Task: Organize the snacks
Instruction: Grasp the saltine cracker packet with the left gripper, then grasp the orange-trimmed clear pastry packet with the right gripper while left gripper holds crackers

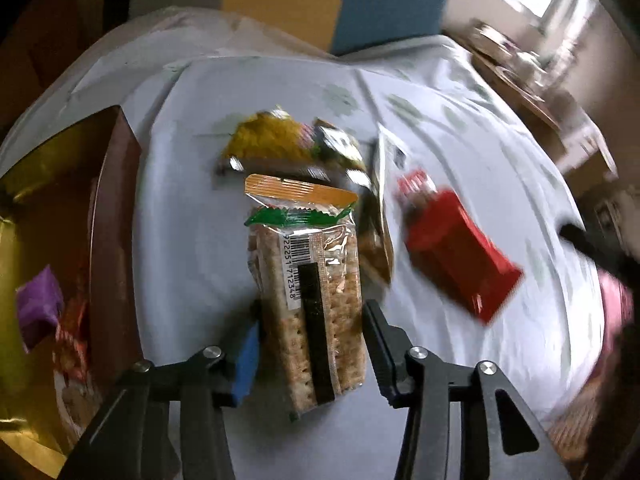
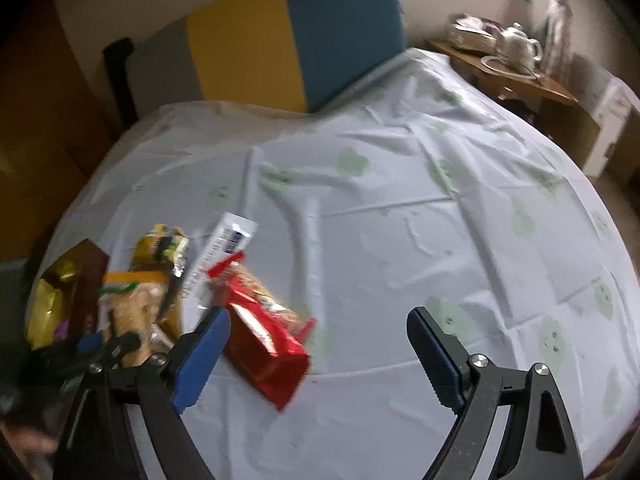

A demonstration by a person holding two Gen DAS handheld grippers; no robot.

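Note:
A clear pack of crackers point(image 1: 312, 280) with a green seal lies lengthwise on the white cloth. My left gripper point(image 1: 312, 306) is shut on it, one finger against each long side. Behind it is a pile of snacks: a yellow packet point(image 1: 272, 136), an orange-edged pack point(image 1: 300, 190) and a white sachet point(image 2: 224, 248). A red pack point(image 1: 456, 252) lies to the right. In the right wrist view this red pack point(image 2: 260, 340) sits just beside the left finger of my right gripper point(image 2: 320, 314), which is open and holds nothing. A brown box with gold lining point(image 1: 116, 220) stands at the left, with a purple snack point(image 1: 40, 304) inside.
A white cloth with pale green prints point(image 2: 400, 220) covers the surface and falls away at the far and right edges. A grey, yellow and blue padded block point(image 2: 280, 40) stands behind it. A wooden side table with a white teapot point(image 2: 516, 44) is at the back right.

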